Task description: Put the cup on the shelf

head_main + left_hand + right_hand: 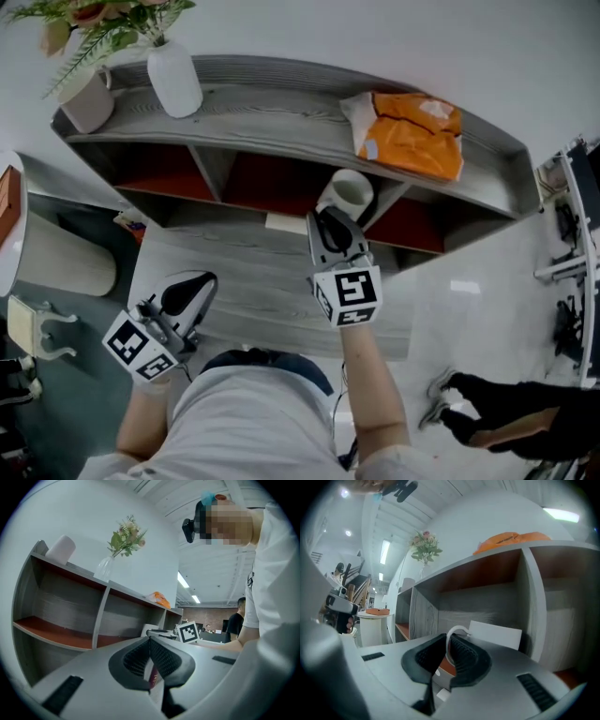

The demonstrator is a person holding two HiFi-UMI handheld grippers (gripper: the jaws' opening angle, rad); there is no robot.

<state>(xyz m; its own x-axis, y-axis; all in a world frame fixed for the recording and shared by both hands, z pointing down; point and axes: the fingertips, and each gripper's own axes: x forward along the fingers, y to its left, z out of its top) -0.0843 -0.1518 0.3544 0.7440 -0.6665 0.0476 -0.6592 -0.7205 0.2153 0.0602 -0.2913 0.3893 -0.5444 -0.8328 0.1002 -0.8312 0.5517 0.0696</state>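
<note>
The white cup hangs in front of the grey shelf unit, level with the divider between its middle and right red-floored compartments. My right gripper is shut on the cup's handle. In the right gripper view the white handle loops up between the closed pads, with the cup body just beyond and the right gripper facing the compartments. My left gripper is lower left over the grey floor, shut and empty. In its own view the left gripper shows its jaws pressed together.
On the shelf top stand a white vase with flowers, a white pot and an orange bag. A pale round bin is at the left. Another person's leg and shoe are at lower right, beside a metal rack.
</note>
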